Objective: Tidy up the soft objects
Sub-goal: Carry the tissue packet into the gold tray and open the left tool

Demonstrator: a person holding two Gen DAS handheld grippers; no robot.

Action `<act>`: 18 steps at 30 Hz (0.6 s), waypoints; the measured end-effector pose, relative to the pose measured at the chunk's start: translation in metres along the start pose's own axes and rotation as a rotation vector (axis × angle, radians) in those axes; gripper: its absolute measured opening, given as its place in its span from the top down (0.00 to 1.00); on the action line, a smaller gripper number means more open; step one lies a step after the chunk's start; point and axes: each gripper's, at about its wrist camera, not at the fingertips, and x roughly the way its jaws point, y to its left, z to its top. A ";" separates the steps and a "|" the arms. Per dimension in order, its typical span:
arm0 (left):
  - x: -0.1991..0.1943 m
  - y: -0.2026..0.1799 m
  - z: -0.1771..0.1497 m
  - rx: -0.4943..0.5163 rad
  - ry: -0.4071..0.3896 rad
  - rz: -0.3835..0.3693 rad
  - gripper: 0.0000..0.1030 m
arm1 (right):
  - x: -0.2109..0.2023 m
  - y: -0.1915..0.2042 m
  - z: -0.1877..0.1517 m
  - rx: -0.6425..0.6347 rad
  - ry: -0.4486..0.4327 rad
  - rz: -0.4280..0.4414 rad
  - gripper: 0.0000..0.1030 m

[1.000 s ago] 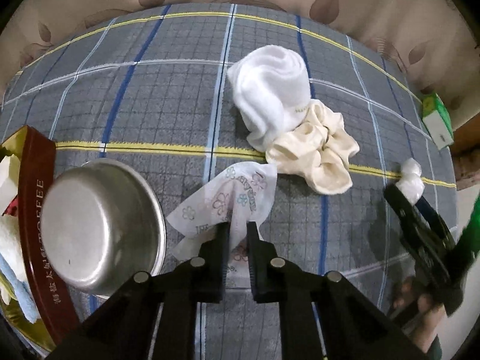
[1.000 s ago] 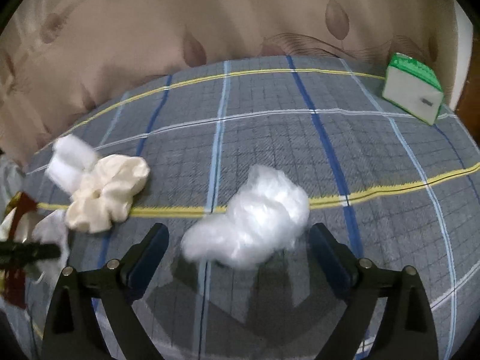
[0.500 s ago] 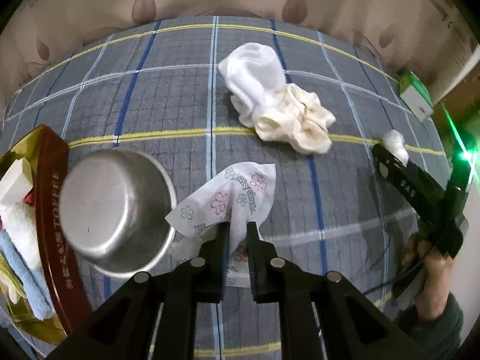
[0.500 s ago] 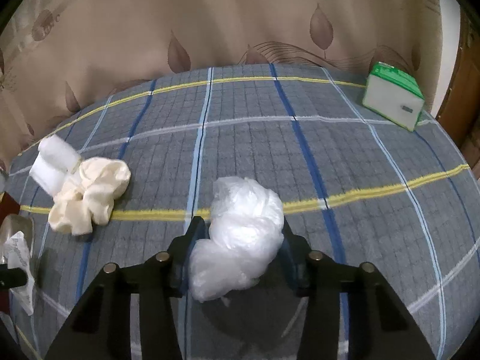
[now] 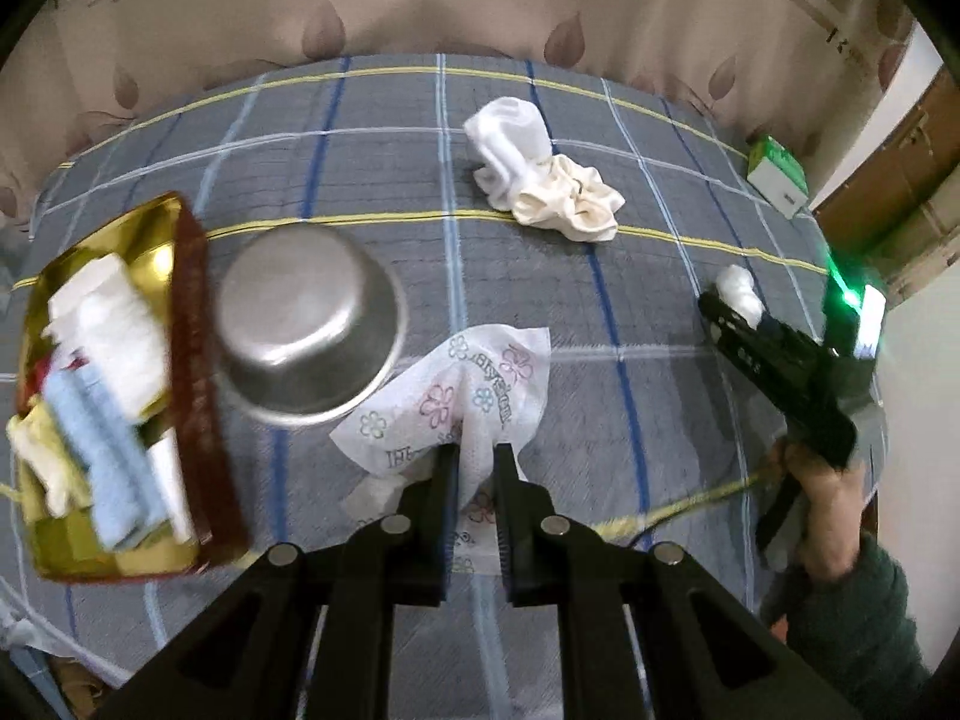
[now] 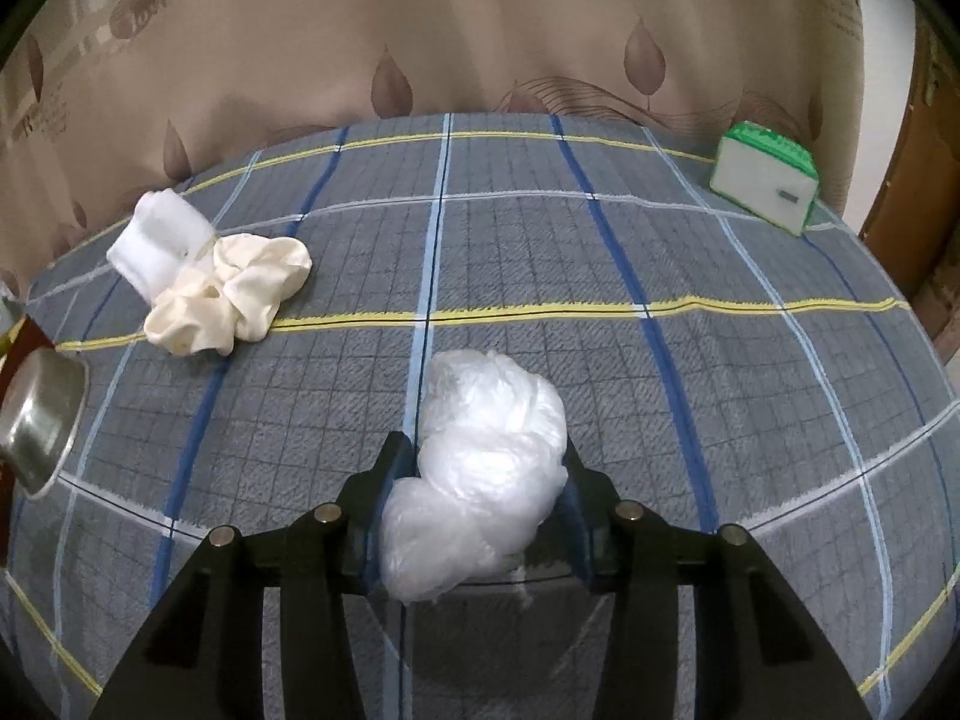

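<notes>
Left wrist view: a plaid bedcover [image 5: 372, 138] fills the field and bears, at its left edge, a gold tin [image 5: 150, 222] with a brown rim, already packed with folded white, blue and yellow cloths. Just right of the tin sits an overturned steel bowl [image 5: 306, 324]; whether it touches the rim cannot be told through the blur. Further back lie a white sock [image 5: 510, 132] and a cream scrunchie [image 5: 576, 204], touching each other, with a green-and-white box [image 5: 777, 177] at the far right edge. The left gripper [image 5: 477, 456] is clenched on a flower-printed tissue [image 5: 474, 384], pinched near its lower fold so that the sheet fans out above the fingertips. At the right of this view a hand [image 5: 828, 498] holds the right gripper. Right wrist view: the right gripper [image 6: 480, 462] has just been closing and now grasps a crumpled clear plastic bag [image 6: 486, 456] between its pads.

The step in hand appears to be carrying both soft items toward the tin. To do it well, each should be lifted clear of the bowl, the tissue released over a free part of the tin, not its rim, and the light bag pressed down before letting go, since it may spring out.
</notes>
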 end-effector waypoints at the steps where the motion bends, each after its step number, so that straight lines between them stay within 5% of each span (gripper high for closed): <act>1: -0.003 0.003 -0.003 -0.006 -0.002 0.006 0.89 | 0.001 0.001 0.000 0.000 0.001 -0.002 0.58; 7: -0.033 0.045 -0.028 -0.075 -0.017 0.052 0.89 | 0.002 0.001 0.000 -0.007 0.004 -0.012 0.58; 18: -0.074 0.147 -0.026 -0.248 -0.098 0.232 0.89 | 0.002 0.003 -0.002 -0.012 0.004 -0.018 0.56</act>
